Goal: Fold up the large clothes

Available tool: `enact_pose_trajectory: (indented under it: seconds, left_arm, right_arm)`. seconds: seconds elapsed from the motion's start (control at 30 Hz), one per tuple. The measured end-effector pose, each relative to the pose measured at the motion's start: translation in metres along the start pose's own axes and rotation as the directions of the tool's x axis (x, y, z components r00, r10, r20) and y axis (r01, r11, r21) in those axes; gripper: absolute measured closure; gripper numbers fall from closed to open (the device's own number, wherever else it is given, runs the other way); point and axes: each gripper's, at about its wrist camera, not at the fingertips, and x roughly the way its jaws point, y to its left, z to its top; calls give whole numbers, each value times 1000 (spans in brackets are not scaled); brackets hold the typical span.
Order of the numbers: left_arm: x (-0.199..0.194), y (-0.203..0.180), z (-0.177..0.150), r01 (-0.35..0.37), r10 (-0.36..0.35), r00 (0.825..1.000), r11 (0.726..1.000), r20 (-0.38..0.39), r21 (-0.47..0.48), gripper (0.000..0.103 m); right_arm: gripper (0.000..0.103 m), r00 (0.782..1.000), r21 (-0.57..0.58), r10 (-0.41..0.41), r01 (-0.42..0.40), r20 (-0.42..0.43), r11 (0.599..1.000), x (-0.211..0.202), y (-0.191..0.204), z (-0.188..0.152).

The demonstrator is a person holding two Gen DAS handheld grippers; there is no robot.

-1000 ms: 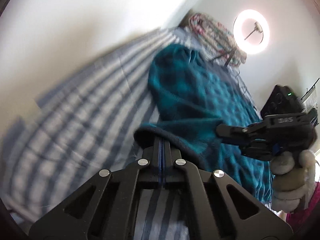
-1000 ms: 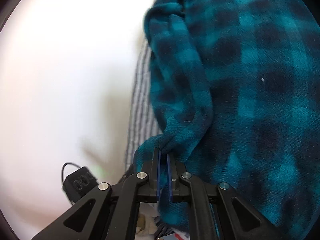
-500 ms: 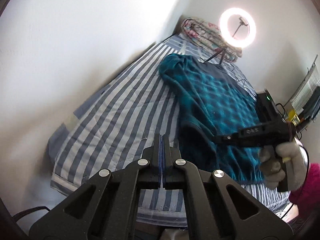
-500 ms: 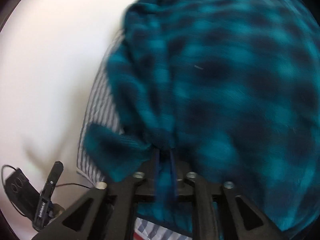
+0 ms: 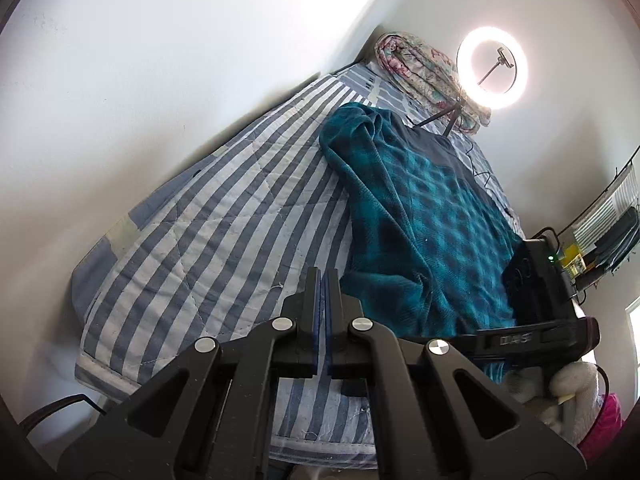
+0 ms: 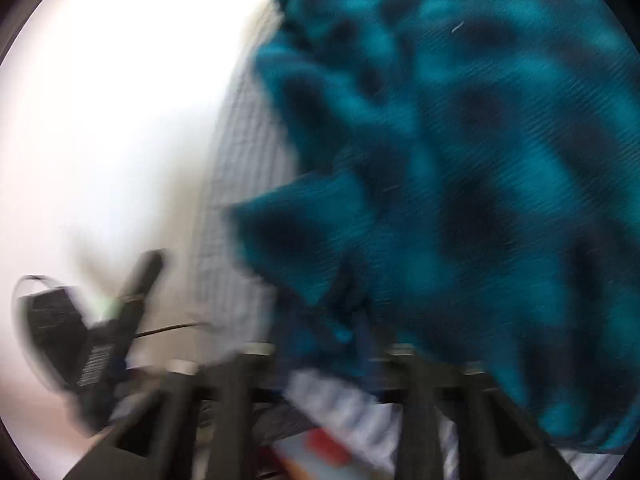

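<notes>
A teal plaid fleece garment (image 5: 420,216) lies lengthwise on the striped bed (image 5: 208,220), with a loose flap at its near end. My left gripper (image 5: 323,276) hovers over the bare stripes beside that flap, shut with nothing in it. In the same view a white-gloved hand (image 5: 568,384) holds the black housing of my right gripper (image 5: 536,330) at the garment's near right edge. The right wrist view is blurred by motion. There the teal garment (image 6: 460,160) fills the frame and drapes around my right gripper (image 6: 360,324), whose jaws are closing. Whether cloth lies between them is unclear.
A lit ring light (image 5: 492,68) on a tripod and a rolled floral quilt (image 5: 424,76) stand at the bed's far end. White walls run along the left side. A pink item (image 5: 608,420) sits at the lower right, and the bed's near edge (image 5: 320,444) is below my fingers.
My left gripper has let the garment's near edge go and has risen off it, shut and empty. The right gripper has swept sideways along the garment's edge, and its view has blurred.
</notes>
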Motion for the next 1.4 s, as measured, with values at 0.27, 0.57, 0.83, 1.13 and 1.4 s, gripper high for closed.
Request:
enact_pose_trajectory:
  seconds: [0.27, 0.57, 0.83, 1.13, 1.4]
  left_arm:
    - [16, 7, -8, 88, -98, 992, 989, -83, -115, 48]
    - [64, 10, -35, 129, -180, 959, 965, -219, -228, 49]
    - [42, -13, -27, 145, -166, 975, 979, -148, -143, 97]
    - [-14, -32, 3, 57, -56, 998, 998, -40, 12, 98]
    - [-21, -54, 5, 45, -44, 999, 992, -11, 114, 98]
  right_arm:
    - [90, 1000, -15, 10, -10, -25, 1000, -33, -21, -15]
    - [63, 994, -160, -90, 99, 66, 982, -59, 5, -33]
    - [93, 975, -286, -222, 221, 29, 932, -49, 26, -42]
    - [78, 948, -405, -138, 250, 286, 879, -103, 101, 19]
    - [78, 920, -325, -302, 374, 250, 868, -14, 86, 120]
